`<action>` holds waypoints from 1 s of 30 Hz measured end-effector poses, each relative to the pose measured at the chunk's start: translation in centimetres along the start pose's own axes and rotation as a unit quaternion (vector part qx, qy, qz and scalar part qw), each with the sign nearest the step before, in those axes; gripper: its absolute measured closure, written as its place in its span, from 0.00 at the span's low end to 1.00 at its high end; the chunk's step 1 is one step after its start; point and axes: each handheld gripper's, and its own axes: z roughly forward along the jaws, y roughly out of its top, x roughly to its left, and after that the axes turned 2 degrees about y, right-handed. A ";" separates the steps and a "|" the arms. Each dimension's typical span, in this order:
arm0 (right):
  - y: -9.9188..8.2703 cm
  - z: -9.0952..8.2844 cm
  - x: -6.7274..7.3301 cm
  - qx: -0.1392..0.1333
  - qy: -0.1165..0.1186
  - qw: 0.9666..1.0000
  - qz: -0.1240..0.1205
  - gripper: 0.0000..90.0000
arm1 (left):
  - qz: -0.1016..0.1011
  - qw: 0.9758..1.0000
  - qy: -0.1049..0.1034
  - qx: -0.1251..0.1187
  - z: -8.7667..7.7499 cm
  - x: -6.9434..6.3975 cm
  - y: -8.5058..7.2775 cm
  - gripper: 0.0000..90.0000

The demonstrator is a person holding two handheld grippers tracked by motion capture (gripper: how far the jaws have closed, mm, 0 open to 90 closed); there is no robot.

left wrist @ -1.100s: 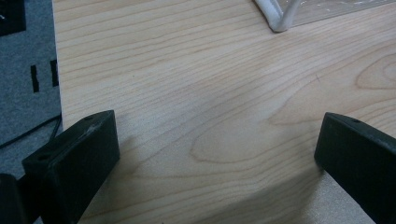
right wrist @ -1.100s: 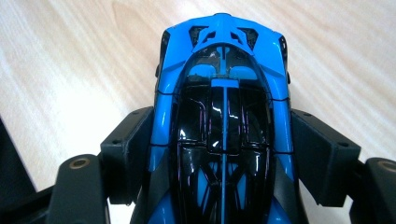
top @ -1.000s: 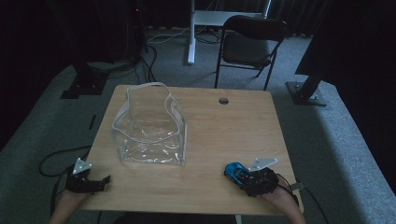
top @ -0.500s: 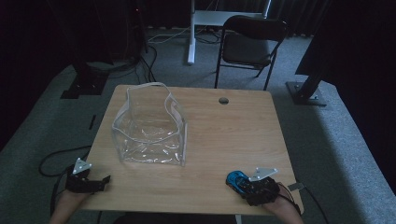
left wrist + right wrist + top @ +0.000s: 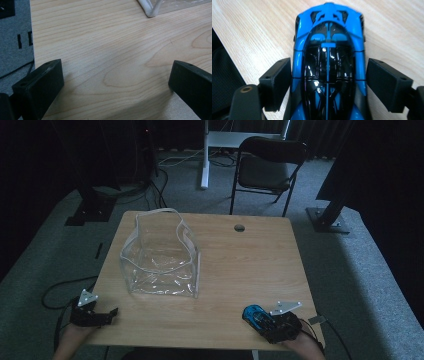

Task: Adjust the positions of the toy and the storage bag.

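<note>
Left gripper sat at the table's near-left edge, jaws wide apart, nothing between. Clear bag stood beyond it. Near right, my right gripper straddled the blue toy car, jaws just opening, right pad clear.

Blue and black toy car, clear bag, light wood-grain table

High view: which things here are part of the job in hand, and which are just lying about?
In the job:
- blue toy car, on the table between the right gripper's open jaws, which have just been opening
- clear bag, open-topped

Lying about:
- folding chair
- floor cables
- left gripper, open over bare table
</note>
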 end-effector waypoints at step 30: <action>13.3 -0.9 2.0 -0.116 0.022 0.993 -0.030 0.15 | 0.018 0.998 -0.048 -0.032 0.3 -0.9 4.4 0.00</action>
